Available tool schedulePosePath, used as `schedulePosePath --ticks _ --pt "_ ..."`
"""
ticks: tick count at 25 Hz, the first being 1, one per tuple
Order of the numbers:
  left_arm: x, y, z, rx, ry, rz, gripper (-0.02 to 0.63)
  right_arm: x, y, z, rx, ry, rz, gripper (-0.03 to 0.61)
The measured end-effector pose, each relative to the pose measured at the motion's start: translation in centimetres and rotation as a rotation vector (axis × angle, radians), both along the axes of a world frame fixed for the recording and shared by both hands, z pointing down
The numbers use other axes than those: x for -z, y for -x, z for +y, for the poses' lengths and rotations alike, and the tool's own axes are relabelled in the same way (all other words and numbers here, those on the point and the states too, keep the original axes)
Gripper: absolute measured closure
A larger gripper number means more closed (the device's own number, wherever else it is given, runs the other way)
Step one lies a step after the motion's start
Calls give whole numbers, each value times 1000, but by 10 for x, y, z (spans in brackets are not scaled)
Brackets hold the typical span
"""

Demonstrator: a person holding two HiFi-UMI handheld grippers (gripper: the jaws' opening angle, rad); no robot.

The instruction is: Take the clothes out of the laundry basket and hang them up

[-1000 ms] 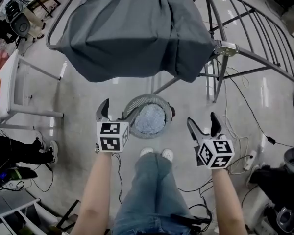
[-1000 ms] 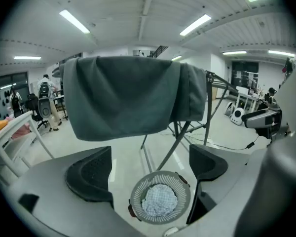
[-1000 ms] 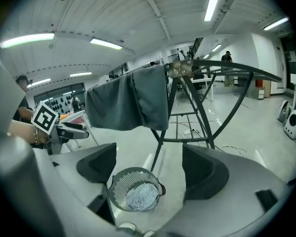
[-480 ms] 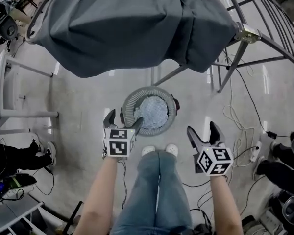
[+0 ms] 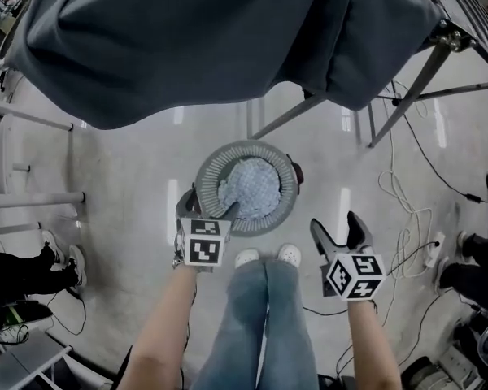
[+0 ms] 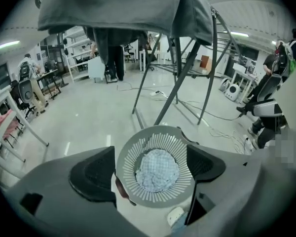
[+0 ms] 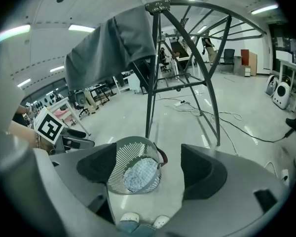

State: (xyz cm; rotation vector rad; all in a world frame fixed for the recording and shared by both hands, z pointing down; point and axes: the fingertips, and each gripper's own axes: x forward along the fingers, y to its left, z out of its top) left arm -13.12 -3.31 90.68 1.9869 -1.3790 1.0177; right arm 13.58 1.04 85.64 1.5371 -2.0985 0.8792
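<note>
The cloth (image 5: 250,192) lies bunched in the basket (image 5: 205,169) just beyond the left gripper (image 5: 209,206), its spread, empty fingers now closing, so I'd lower onto a raised fold first (right gripper (image 5: 336,224): spread, empty).

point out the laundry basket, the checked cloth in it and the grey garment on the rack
laundry basket (image 5: 208,173), head view, left slatted wall
checked cloth (image 5: 248,192), head view, crumpled middle
grey garment (image 5: 211,39), head view, middle of the draped fabric
</note>
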Motion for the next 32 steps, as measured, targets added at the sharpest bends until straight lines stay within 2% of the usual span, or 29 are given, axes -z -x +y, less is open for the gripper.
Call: schedulePosePath --ticks 6,13,25,32 --pt "-55 -4 -3 -14 41 -15 166 -58 0 6 -8 41 16 181" --pt "-116 3 -8 42 102 -23 181 -113 -3 5 -25 83 29 183" --pt "-209 -3 -40 75 181 -44 233 -189 5 -21 0 89 27 183" --pt "-298 5 -50 194 258 -15 261 -248 -18 -45 31 71 68 184"
